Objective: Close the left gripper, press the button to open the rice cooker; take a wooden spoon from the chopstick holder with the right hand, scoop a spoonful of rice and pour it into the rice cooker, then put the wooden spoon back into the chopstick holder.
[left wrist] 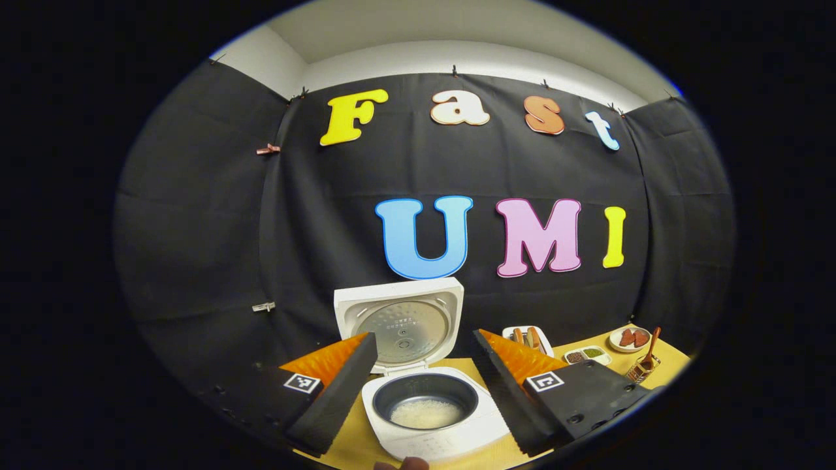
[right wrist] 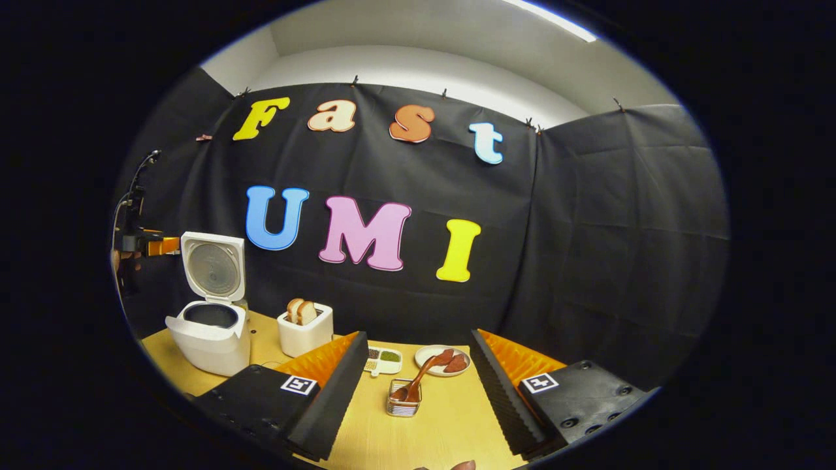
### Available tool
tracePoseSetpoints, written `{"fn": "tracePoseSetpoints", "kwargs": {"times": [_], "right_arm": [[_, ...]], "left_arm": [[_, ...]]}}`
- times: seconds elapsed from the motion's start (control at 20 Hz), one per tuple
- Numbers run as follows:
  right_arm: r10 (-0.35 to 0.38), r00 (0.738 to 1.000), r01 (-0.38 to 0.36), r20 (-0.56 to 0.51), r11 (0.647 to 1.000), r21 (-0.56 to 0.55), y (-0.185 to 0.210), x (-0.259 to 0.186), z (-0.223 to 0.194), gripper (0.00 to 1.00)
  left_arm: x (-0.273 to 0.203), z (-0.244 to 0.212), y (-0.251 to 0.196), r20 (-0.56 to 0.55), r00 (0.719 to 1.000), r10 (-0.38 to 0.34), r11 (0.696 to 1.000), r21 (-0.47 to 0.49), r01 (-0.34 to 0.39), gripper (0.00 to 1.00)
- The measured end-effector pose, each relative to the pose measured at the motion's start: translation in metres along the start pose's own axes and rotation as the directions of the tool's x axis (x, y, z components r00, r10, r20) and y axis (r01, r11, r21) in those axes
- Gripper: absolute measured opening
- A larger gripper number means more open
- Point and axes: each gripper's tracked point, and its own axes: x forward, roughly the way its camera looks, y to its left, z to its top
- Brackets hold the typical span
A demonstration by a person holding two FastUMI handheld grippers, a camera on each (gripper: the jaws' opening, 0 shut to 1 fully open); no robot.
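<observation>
Rice cooker [left wrist: 428, 391] sits low centre in the left gripper view, lid [left wrist: 400, 323] standing upright behind the pot. White rice [left wrist: 426, 412] lies on the pot floor. In the right gripper view the same cooker is at lower left of the frame, lid up.

Left gripper [left wrist: 421, 385]: fingers spread wide apart, holding nothing, framing the open pot from above and in front. Right gripper [right wrist: 418, 385]: fingers likewise spread, empty.

Wooden spoon [right wrist: 418, 382] stands in the chopstick holder [right wrist: 403, 399], low centre of the right gripper view, between the two fingers and ahead of them. Handle leans toward upper right, across the rim of a small plate [right wrist: 428, 356] just behind. In the left gripper view spoon and holder appear at lower right, well apart from the cooker.

Judgement: lid is open, rice is in the pot and the spoon is in its holder, so the sequence looks either complete or at the spoon step; cannot tell which.

If the spoon is to be taken:
- Approach along the line of the handle, not straight down.
- Close on the bare upper handle, clear of the holder's wire rim.
- Lift along the lean so the holder does not tip or drag.
- Keep clear of the plate behind.
</observation>
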Motion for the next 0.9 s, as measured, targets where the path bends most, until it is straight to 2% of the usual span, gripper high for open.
{"fn": "tracePoseSetpoints", "kwargs": {"times": [0.15, 0.35, 0.45, 0.6, 0.7, 0.8, 0.9], "right_arm": [[0.044, 0.996, -0.040, -0.074, 0.997, 0.060, -0.007, 0.032, -0.032, 0.98], [0.083, 0.987, -0.065, -0.139, 0.990, 0.127, -0.024, 0.088, -0.072, 0.98], [0.130, 0.976, -0.100, -0.172, 0.980, 0.172, -0.025, 0.115, -0.096, 0.98], [0.177, 0.952, -0.118, -0.248, 0.965, 0.234, -0.029, 0.160, -0.144, 0.98], [0.174, 0.935, -0.089, -0.310, 0.959, 0.270, -0.037, 0.190, -0.179, 0.98], [0.169, 0.909, -0.062, -0.381, 0.959, 0.276, -0.040, 0.213, -0.214, 0.98], [0.199, 0.880, -0.069, -0.431, 0.952, 0.300, -0.033, 0.228, -0.244, 0.99]], "left_arm": [[-0.022, 0.003, -0.019, -0.006, 1.000, -0.003, 1.000, 0.015, 0.003, 0.98], [-0.041, 0.001, -0.050, -0.042, 0.999, -0.019, 1.000, -0.012, 0.019, 0.98], [-0.045, -0.002, -0.059, -0.060, 0.998, -0.015, 1.000, -0.001, 0.015, 0.98], [-0.053, -0.001, -0.074, -0.072, 0.997, 0.007, 1.000, 0.017, -0.006, 0.99], [-0.056, -0.002, -0.088, -0.080, 0.997, 0.010, 1.000, 0.028, -0.007, 0.98], [-0.058, -0.003, -0.101, -0.089, 0.996, 0.016, 1.000, 0.025, -0.014, 0.98], [-0.060, -0.008, -0.110, -0.106, 0.994, 0.031, 0.999, 0.013, -0.030, 0.96]]}}
